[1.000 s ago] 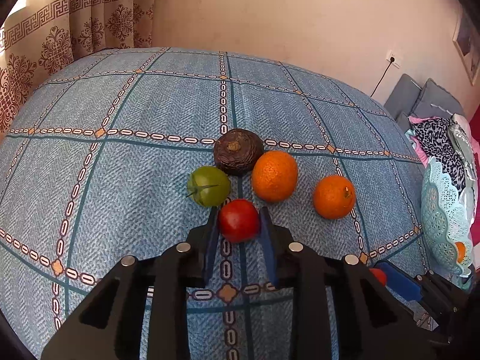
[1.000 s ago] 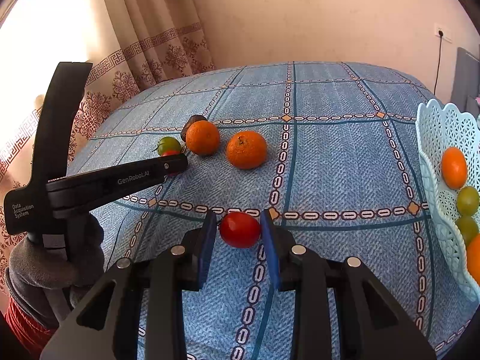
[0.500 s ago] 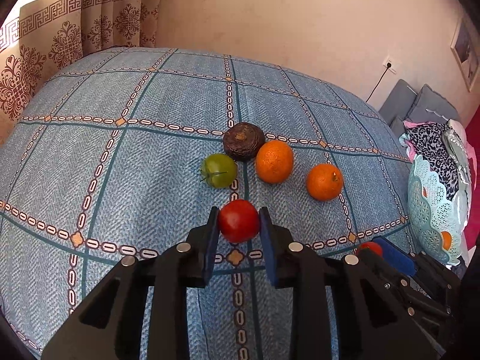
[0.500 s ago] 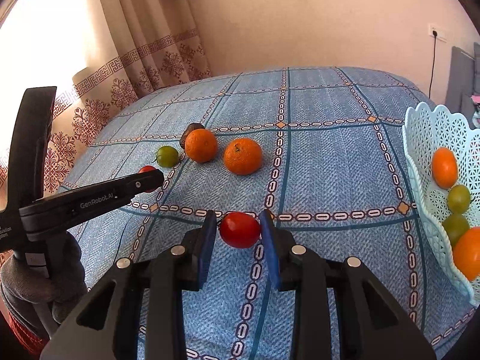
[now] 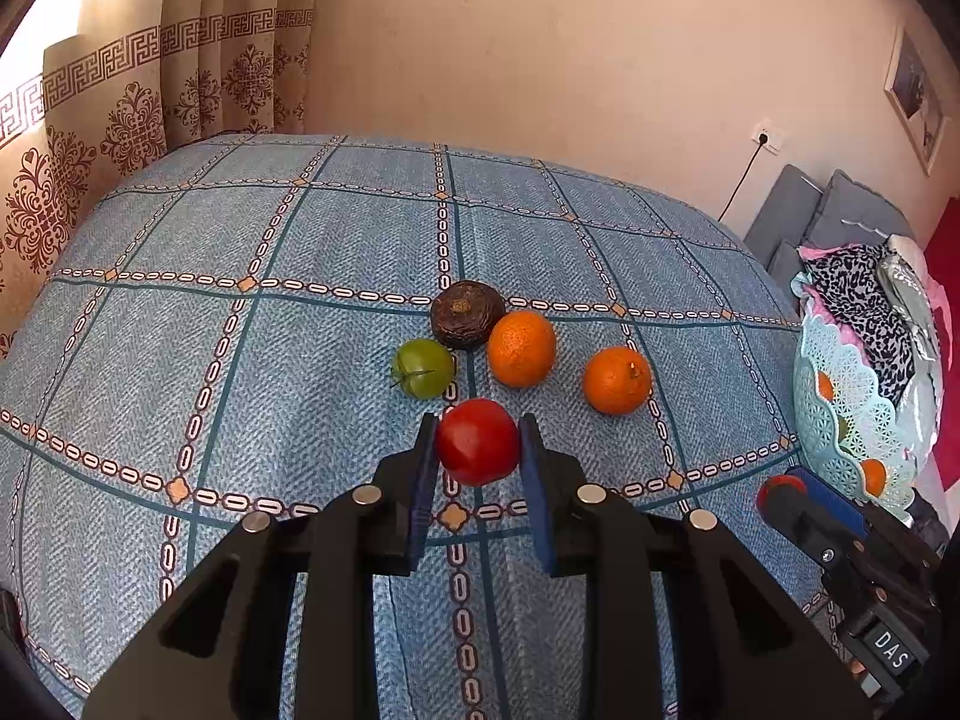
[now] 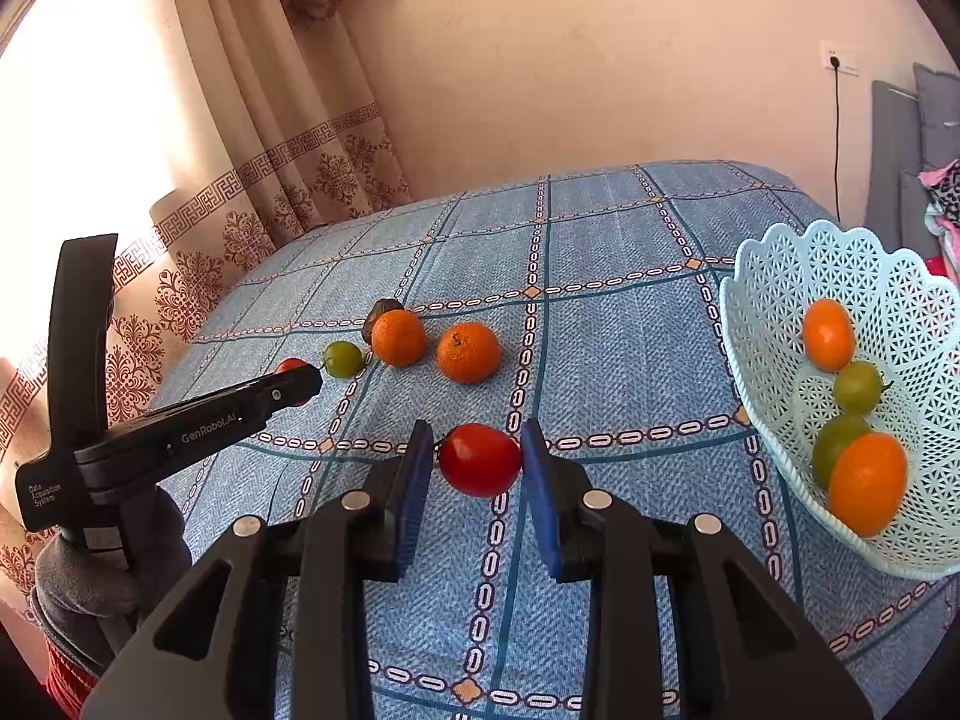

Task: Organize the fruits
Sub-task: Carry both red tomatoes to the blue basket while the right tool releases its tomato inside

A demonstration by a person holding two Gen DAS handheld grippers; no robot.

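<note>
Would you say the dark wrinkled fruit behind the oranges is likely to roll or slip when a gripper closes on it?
The dark wrinkled fruit looks squat, so it probably rolls less than the round orange touching it. Its rough, matte skin should grip better than glossy skin. Nudging it may push that orange away.

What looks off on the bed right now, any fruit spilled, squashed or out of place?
Nothing spilled or damaged. One dark, shrivelled brown fruit sits against an orange and looks past its best. Each gripper, left and right, holds a red tomato; the basket stands upright.
</note>
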